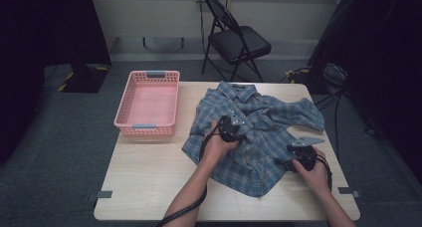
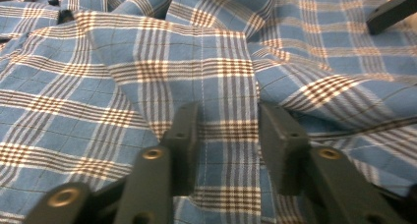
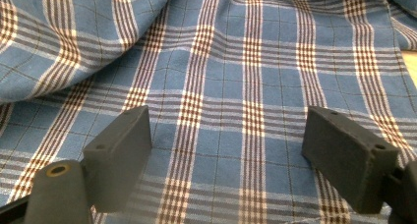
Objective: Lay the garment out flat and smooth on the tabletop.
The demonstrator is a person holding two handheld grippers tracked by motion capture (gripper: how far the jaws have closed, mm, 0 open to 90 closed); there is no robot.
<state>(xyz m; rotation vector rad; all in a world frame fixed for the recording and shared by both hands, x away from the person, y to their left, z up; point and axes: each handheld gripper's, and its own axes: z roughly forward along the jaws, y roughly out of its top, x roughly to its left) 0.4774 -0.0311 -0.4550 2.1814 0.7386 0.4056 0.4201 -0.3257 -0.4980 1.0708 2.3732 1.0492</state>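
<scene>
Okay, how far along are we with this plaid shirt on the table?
Early. Done: the shirt lies spread on the table, still rumpled. In hand: the left gripper has its jaws partly closed around a raised fold; the right gripper hangs wide open over flat cloth. Left: no fold is made, and the pink basket holds nothing.

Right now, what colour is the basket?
Pink basket, seen best in the high view.

Blue plaid shirt (image 1: 259,132) with white and brown stripe bands, sprawled toward the counter's right half. Pale wood-tone counter (image 1: 149,182). Pink lattice basket (image 1: 148,104) at the far left corner, greyish-blue handles. Matte black tongs (image 2: 227,145) and (image 3: 241,155). Black folding chair (image 1: 236,35) behind, dark grey carpet.
</scene>
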